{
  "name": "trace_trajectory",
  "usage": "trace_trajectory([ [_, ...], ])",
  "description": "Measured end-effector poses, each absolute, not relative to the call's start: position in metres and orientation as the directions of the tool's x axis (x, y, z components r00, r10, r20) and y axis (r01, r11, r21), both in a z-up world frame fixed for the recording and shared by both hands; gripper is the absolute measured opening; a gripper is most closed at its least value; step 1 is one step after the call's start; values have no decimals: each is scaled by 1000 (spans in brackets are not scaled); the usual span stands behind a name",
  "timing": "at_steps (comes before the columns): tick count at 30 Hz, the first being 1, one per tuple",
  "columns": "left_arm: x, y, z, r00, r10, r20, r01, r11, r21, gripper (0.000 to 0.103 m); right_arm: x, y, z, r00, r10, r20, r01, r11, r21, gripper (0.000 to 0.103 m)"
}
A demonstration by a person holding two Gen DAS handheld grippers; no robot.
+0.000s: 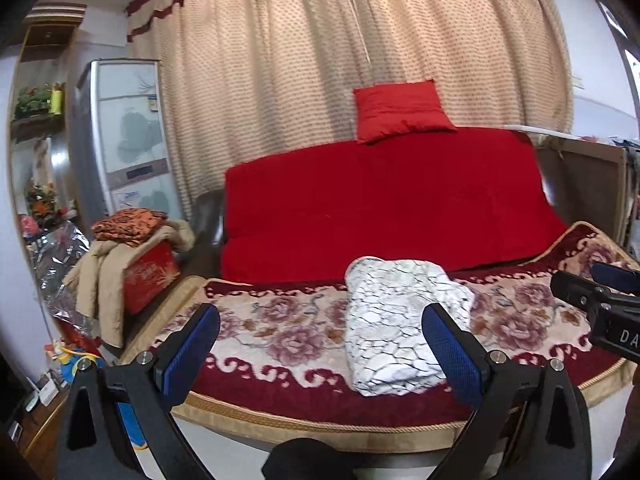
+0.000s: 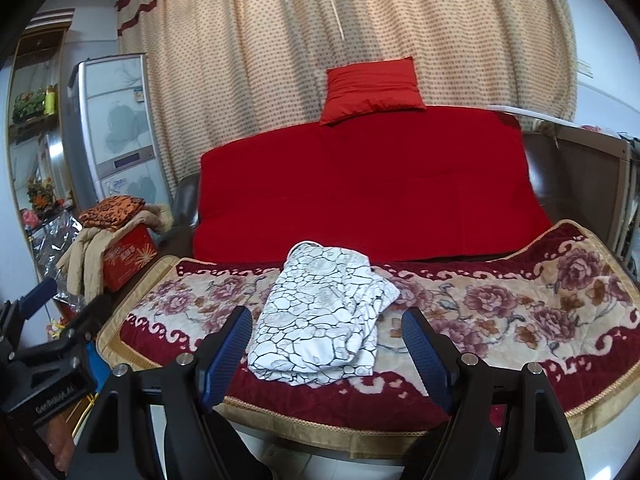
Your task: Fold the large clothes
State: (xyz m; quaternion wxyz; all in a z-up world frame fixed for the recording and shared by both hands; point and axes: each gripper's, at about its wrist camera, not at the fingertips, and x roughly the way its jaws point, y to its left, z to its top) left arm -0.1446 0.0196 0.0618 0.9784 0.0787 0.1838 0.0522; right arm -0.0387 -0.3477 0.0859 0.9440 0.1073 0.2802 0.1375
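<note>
- Blue-padded jaws up close first: the right hand-held gripper [image 2: 326,344] is spread wide with nothing between the pads, hanging just short of the front edge of the sofa seat. The left hand-held gripper [image 1: 320,344] is just as wide and empty, off to the left side of the garment.
- Right past the fingertips sits the white crackle-print garment [image 2: 324,320], already bundled into a thick, roughly rectangular fold. It lies on the floral blanket [image 2: 520,304] covering the seat, near the front edge, with a looser flap poking out on its right side.
- My read on the step: the folding looks mostly done and neither gripper is touching the cloth. Could be they're lining up for one last fold or tidy, can't say for sure.
- Next move, I'd guess: close on that loose right-hand flap and tuck it over, while the other side pins the bundle so it doesn't slide on the plush blanket.
- Further back: red throw [image 2: 368,188] over the backrest, a red cushion [image 2: 372,90] on top, dotted beige curtain [image 2: 280,60] behind.
- Far left, a pile of other clothes [image 2: 108,232] on a red box, probably waiting their turn.
</note>
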Motion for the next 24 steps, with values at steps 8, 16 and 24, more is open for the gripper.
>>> trace_trajectory([
  [8,-140,12,56,919,77,-387,-19,988,151,101,-39,-358,86,812,293,-505,-166,945,281,80],
  [16,-136,10,50,912,49,-407,9,990,139,101,-37,-360,83,810,280,-515,-150,948,279,80],
  [24,-130,12,44,903,1,-430,50,993,106,101,-36,-353,80,805,269,-529,-146,954,263,80],
])
